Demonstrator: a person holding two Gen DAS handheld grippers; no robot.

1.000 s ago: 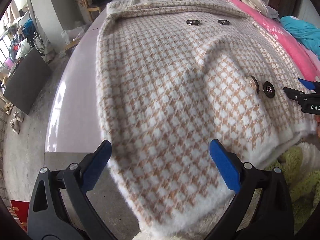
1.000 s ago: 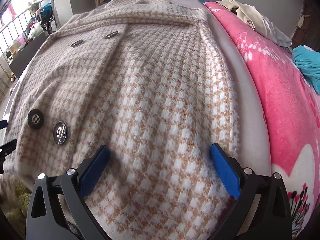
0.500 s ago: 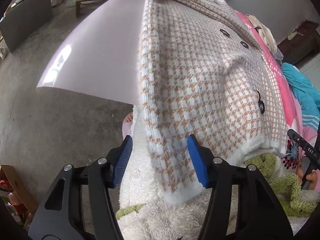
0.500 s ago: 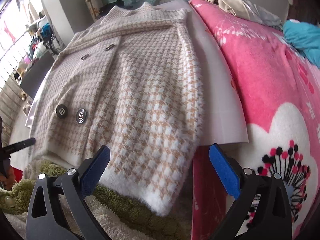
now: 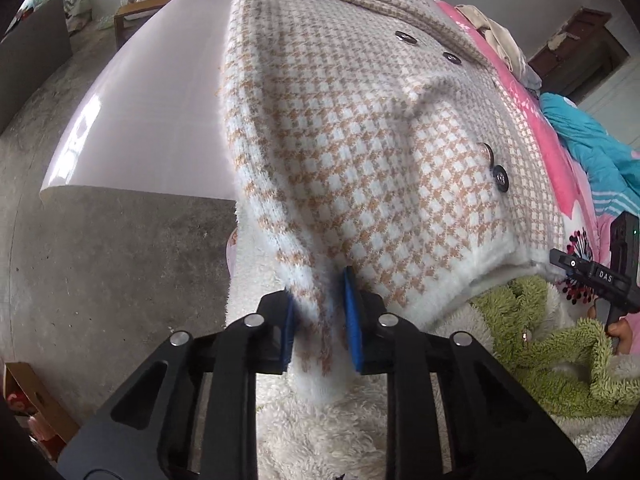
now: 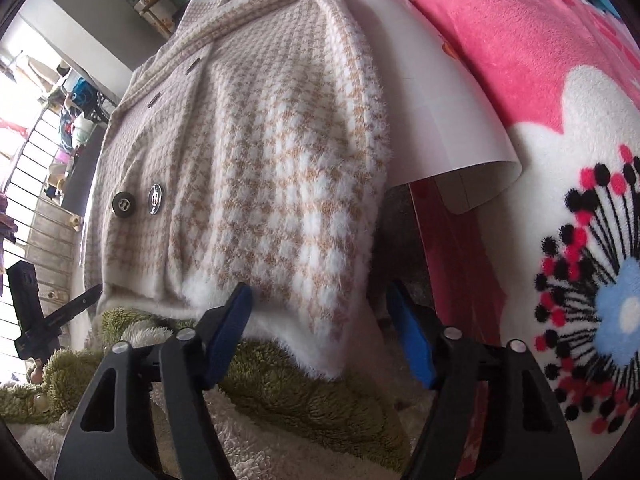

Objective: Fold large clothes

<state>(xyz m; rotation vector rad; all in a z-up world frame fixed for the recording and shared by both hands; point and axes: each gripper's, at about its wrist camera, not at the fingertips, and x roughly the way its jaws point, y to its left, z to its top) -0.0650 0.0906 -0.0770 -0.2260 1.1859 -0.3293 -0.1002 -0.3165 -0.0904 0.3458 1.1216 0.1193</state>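
Observation:
A beige-and-white houndstooth coat (image 5: 360,128) with dark buttons lies face up on a pale board (image 5: 152,92); its fluffy white hem hangs over the near edge. My left gripper (image 5: 320,312) is shut on the hem's left corner, which bunches between the blue pads. My right gripper (image 6: 320,336) is open around the coat's (image 6: 256,168) right hem corner, and its blue pads (image 6: 228,332) do not press the cloth. Each gripper shows at the edge of the other's view.
A pink flowered blanket (image 6: 520,60) lies right of the board (image 6: 452,120). A green and white fluffy garment (image 6: 280,392) lies below the hem. A teal garment (image 5: 588,140) and a dark cabinet (image 5: 576,52) stand at the far right. Concrete floor (image 5: 100,260) is at the left.
Both grippers have dropped to the coat's hem. The left jaws have closed on the left corner. The right jaws have narrowed around the right corner.

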